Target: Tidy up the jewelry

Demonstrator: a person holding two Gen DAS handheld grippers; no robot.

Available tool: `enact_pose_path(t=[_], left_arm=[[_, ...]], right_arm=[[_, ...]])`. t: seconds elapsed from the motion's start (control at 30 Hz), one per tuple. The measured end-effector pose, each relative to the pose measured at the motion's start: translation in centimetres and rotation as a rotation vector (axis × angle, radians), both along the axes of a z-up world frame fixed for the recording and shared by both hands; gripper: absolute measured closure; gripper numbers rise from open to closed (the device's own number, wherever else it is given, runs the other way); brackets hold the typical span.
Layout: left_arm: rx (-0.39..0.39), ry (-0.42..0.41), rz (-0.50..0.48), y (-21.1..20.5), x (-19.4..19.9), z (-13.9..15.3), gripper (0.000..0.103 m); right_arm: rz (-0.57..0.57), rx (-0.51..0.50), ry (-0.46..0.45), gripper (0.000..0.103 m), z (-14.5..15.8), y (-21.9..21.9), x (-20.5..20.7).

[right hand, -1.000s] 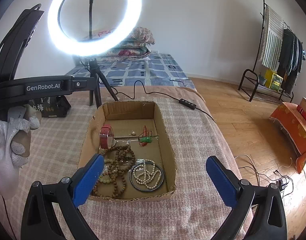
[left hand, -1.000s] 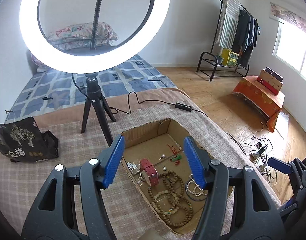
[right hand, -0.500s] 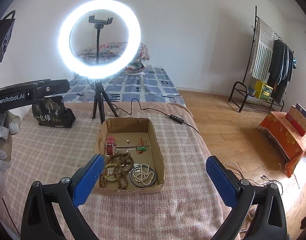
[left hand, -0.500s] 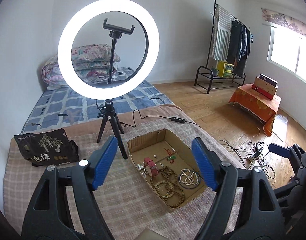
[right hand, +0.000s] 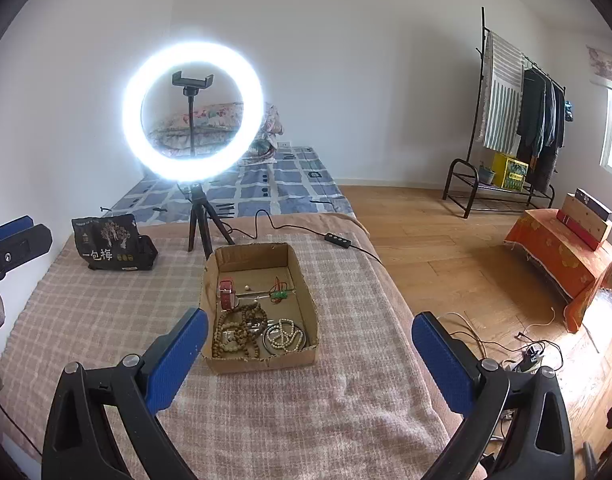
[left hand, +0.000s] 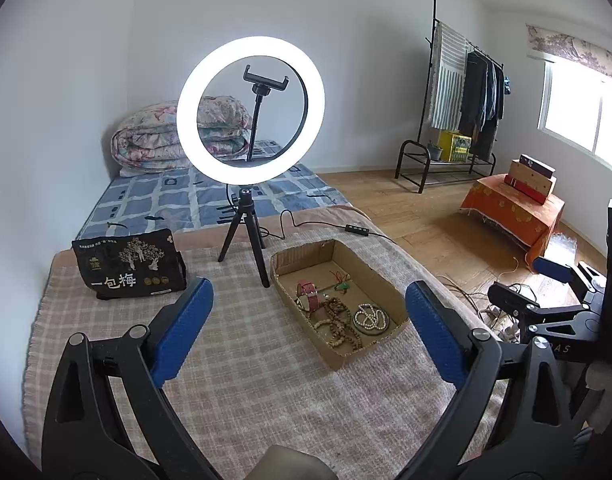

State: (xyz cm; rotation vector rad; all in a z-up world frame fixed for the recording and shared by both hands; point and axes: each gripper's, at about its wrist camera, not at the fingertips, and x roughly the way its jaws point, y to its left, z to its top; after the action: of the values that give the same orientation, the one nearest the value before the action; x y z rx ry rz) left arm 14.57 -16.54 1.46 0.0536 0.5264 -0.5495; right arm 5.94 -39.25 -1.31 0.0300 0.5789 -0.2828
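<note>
While both grippers stand back from the bed, the left gripper (left hand: pixel 306 332) shows its blue pads spread wide with nothing between them; its jaws have just been opening. A second ago they were much narrower and hung right over the cardboard box (left hand: pixel 390 280), framing the red watch (left hand: pixel 309 295) and the brown bead strands (left hand: pixel 340 326). Since then the box has shrunk in both wrist views: both hands have pulled away and up.

Right gripper (right hand: pixel 308 354): pads spread wide, empty, as wide as a second ago.

Jewelry all lies inside the open box on the checked blanket (right hand: pixel 105 312):
- red-strap watch (right hand: pixel 227 293) at the far left of the box floor
- green pendant on red cord (right hand: pixel 279 292) far right, with a thin metal piece just beside it
- one small loose bead (right hand: pixel 247 287) between them
- brown wooden bead strands (right hand: pixel 237 330) heaped near left
- white bead strand (right hand: pixel 285 336) coiled inside a dark bangle, near right

Nothing lies outside the box that I can see. Ring light (right hand: pixel 191 112) on its tripod stands behind the box; a black printed bag (right hand: pixel 109 246) sits to the left.

Judgement: empty open jaws and a retreat from the box suggest the last piece is released and the collecting is done, or nearly. Brown strands look tangled, if finer sorting is wanted.
</note>
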Motion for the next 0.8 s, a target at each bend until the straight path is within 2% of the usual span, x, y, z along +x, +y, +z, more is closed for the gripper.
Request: enact_pose_path(t=[0.17, 0.3, 0.8], left_arm=[[0.038, -0.034, -0.002, 0.3, -2.4, 0.2, 0.002], [0.064, -0.063, 0.007, 0.4, -4.1, 0.0, 0.001], [0.093, -0.022, -0.013, 0.0, -5.8, -1.4, 0.0]], right_arm=[[-0.003, -0.023, -0.032, 0.0, -0.9, 1.2, -0.8], [-0.003, -0.019, -0.024, 0.0, -1.5, 1.2, -0.7], [-0.04, -0.057, 0.001, 0.0, -2.7, 1.2, 0.0]])
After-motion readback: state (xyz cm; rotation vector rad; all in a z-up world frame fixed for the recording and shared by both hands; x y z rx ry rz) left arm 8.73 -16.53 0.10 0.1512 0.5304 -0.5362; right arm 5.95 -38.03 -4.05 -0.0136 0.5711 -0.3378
